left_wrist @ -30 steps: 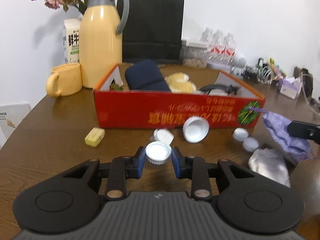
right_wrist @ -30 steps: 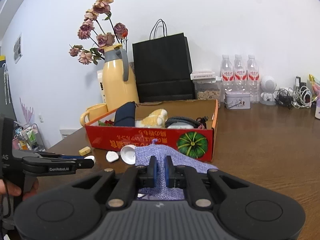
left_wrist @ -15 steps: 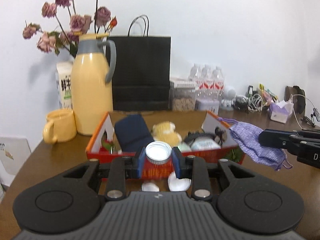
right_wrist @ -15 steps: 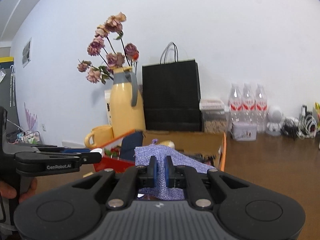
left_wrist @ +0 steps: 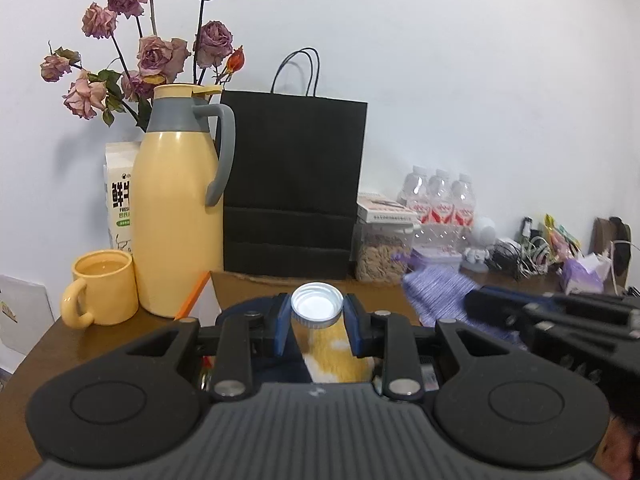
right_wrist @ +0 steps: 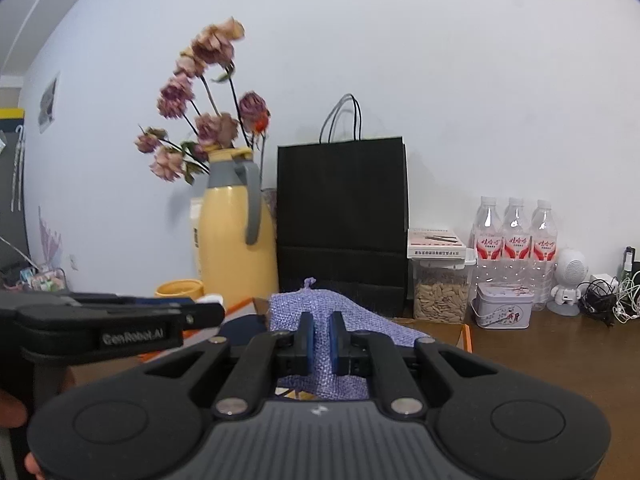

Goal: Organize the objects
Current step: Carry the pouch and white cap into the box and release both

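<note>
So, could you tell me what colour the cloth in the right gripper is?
Lilac purple cloth, clearest in the right wrist view.

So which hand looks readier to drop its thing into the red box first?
Probably the left. The left gripper holds the white cap right above things already in the box, while the right gripper grips the purple cloth nearer the box's orange edge.

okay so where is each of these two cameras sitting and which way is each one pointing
Left wrist: on the left gripper, facing the back wall over the box; its fingers clamp a white cap; the right gripper enters at right.
Right wrist: on the right gripper, facing the same wall; pinches a purple cloth; the left gripper and a hand show at left.
Shared: yellow jug, black bag, bottles.
</note>
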### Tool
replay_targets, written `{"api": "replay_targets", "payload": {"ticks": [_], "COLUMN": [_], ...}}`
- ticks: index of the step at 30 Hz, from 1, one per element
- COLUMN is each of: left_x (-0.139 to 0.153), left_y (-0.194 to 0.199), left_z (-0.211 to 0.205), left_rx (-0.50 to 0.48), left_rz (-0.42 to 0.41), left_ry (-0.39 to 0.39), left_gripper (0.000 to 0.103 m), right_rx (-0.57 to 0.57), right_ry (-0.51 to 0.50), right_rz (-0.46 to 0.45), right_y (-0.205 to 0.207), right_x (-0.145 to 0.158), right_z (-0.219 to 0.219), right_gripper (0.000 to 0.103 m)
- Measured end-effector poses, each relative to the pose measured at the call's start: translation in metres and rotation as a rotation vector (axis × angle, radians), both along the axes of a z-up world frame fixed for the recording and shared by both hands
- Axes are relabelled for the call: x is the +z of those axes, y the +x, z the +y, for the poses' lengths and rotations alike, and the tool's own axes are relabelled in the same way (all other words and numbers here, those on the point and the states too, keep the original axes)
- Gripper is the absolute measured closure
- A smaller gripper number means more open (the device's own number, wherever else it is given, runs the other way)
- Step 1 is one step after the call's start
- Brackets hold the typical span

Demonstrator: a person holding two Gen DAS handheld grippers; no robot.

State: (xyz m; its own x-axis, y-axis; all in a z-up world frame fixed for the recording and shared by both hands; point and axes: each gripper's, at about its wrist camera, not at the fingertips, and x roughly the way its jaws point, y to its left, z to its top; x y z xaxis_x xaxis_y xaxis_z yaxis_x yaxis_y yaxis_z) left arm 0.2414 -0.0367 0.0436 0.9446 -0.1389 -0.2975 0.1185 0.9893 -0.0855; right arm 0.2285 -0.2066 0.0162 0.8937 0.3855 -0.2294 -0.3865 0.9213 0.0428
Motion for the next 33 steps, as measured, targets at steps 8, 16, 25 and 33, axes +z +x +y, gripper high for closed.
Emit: {"api": "replay_targets", "payload": {"ticks": [8, 16, 25, 33], "left_x": [-0.016, -0.030, -0.031, -0.028], "left_y": [0.039, 0.061, 0.050, 0.039], "left_z": [-0.003, -0.014, -0.010, -0.011], "left_rx": [0.026, -0.005, 0.035, 0.038], "left_rz": [0.040, 0.041, -0.004, -0.026], "left_ry": [-0.014, 0.021, 0.022, 0.000], "left_gripper": [0.074, 0.072, 0.000, 0.000], "right_rx": [-0.033, -0.038, -0.062, -0.080], "right_ry": [-0.030, -0.048, -0.046, -0.035], "right_rz": [0.022, 0.087, 0.131, 0.124], "right_y": [0.051, 0.076, 0.073, 0.065], "right_x": [-0.024, -0.047, -0.053, -0.050], "right_z": [0.009, 0.008, 0.003, -0.001], "right_gripper": [0.096, 0.094, 0.005, 0.000]}}
